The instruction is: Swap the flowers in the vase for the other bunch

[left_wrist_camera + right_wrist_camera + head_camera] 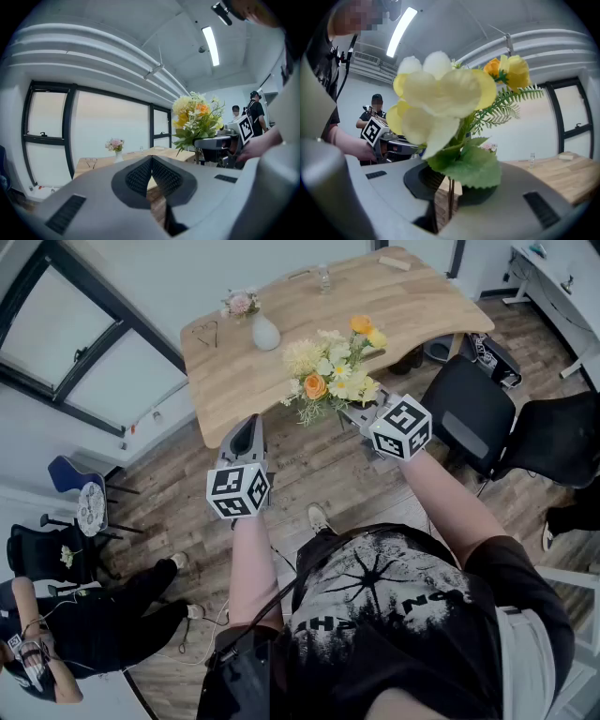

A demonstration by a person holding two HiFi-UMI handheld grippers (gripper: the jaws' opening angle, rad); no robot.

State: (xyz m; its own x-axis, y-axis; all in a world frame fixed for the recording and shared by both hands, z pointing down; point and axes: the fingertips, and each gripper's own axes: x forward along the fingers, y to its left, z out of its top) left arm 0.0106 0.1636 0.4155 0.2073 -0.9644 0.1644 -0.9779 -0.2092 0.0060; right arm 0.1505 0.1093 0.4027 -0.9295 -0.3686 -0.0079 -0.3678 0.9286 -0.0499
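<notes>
Yellow bunch [330,371] is clamped by right gripper [449,187]; left gripper [152,161] is closed, empty. Pink flowers [240,303] not yet removed from far vase [265,334].

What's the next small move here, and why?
Probably open the left gripper and reach for the pink flowers: they still fill the vase, while the right gripper already holds the yellow bunch and the left is shut, empty.

Wooden table [412,296], two flower bunches.
Pink flowers [240,303] in white vase [265,333]; yellow bunch [333,371] at vase's 4 o'clock, held by right gripper [354,414].
</notes>
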